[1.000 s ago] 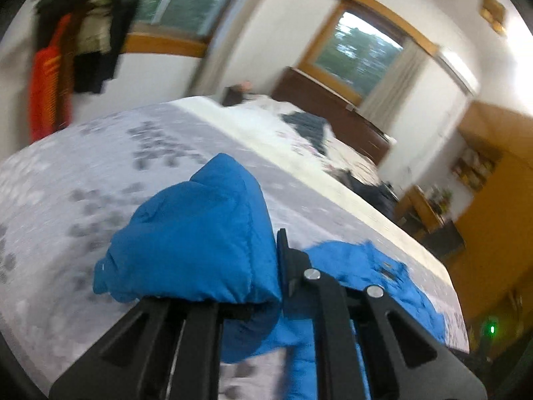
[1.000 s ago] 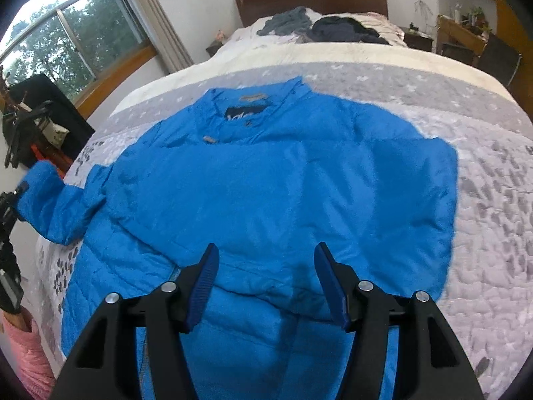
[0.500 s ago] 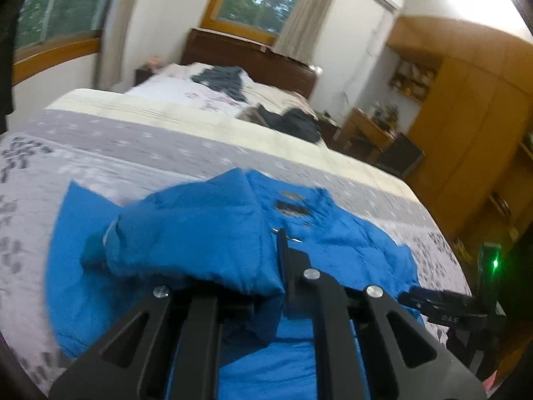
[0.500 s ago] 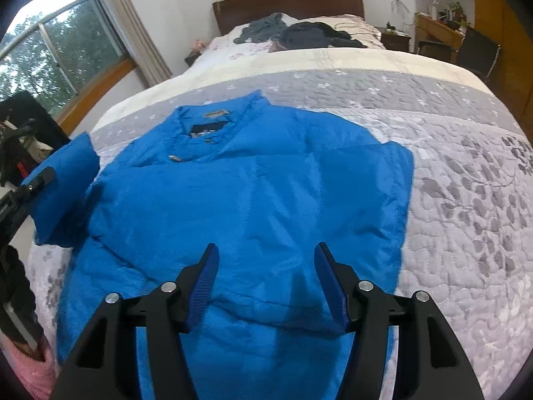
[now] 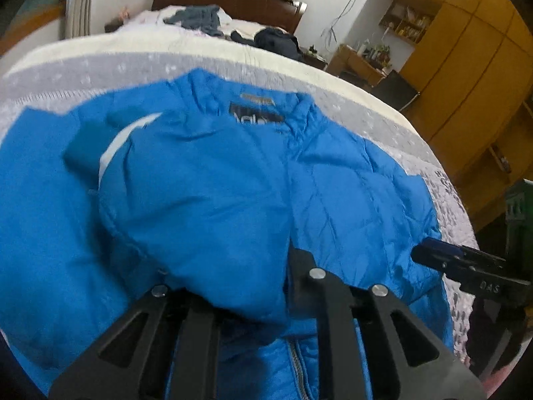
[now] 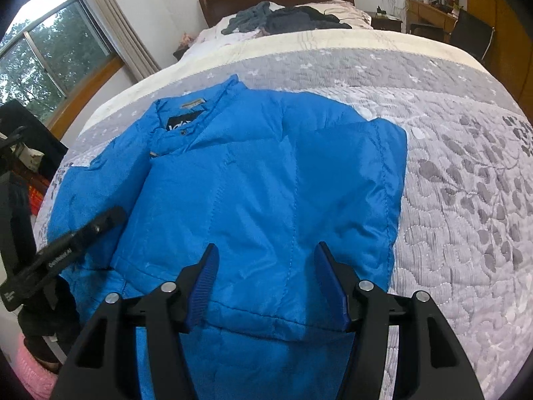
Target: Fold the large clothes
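The puffy blue jacket [image 6: 260, 193] lies spread on the bed [image 6: 466, 173], light, soft and probably slippery, best pinched at seams or cuffs; the left gripper [image 5: 230, 286] grips its sleeve [image 5: 200, 220], while the right gripper [image 6: 266, 283] hovers, fingers apart.

Bright blue jacket [image 6: 266, 200] with black neck label [image 6: 181, 121], grey leaf-patterned quilt [image 6: 466, 183], cream band
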The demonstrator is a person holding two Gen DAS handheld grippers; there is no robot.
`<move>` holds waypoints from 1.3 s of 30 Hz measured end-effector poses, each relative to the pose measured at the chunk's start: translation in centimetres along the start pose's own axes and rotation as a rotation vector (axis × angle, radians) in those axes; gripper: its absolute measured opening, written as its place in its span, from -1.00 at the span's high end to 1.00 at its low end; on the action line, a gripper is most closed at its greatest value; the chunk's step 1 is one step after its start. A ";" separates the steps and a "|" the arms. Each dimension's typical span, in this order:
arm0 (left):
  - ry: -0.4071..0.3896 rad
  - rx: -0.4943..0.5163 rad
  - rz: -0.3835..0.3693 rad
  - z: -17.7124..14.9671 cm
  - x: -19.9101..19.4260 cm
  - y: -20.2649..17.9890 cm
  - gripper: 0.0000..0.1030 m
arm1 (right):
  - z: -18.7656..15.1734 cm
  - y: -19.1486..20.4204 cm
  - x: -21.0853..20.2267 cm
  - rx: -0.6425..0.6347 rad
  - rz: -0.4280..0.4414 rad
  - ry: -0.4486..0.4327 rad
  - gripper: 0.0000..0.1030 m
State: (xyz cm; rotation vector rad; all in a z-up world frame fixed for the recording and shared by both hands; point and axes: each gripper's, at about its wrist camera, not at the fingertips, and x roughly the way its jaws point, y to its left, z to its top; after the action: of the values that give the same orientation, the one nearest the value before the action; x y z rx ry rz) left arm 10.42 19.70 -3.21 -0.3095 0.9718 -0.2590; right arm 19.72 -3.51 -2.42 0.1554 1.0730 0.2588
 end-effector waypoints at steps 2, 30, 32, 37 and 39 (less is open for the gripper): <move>0.028 0.017 -0.030 -0.7 -1.0 0.2 0.33 | 0.0 0.0 0.0 0.000 0.002 -0.001 -0.17; -0.168 -0.117 0.127 -1.8 -11.3 14.2 -0.29 | 3.2 15.1 7.4 -0.063 0.295 0.262 0.71; -0.211 -0.113 0.135 -1.8 -13.1 14.1 -0.29 | 3.7 14.2 5.6 -0.056 0.326 0.224 0.75; -0.260 -0.108 0.093 -0.6 -14.8 13.2 -0.29 | 4.6 9.8 0.6 -0.008 0.344 0.113 0.75; -0.251 -0.090 0.068 -0.2 -14.2 12.0 -0.29 | 4.5 8.4 0.3 0.017 0.345 0.110 0.75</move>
State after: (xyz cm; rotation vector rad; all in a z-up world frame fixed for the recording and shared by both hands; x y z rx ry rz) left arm 3.48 35.74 3.12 -0.3808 0.7455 -0.1111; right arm 22.72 4.61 1.52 0.3459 1.1555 0.5743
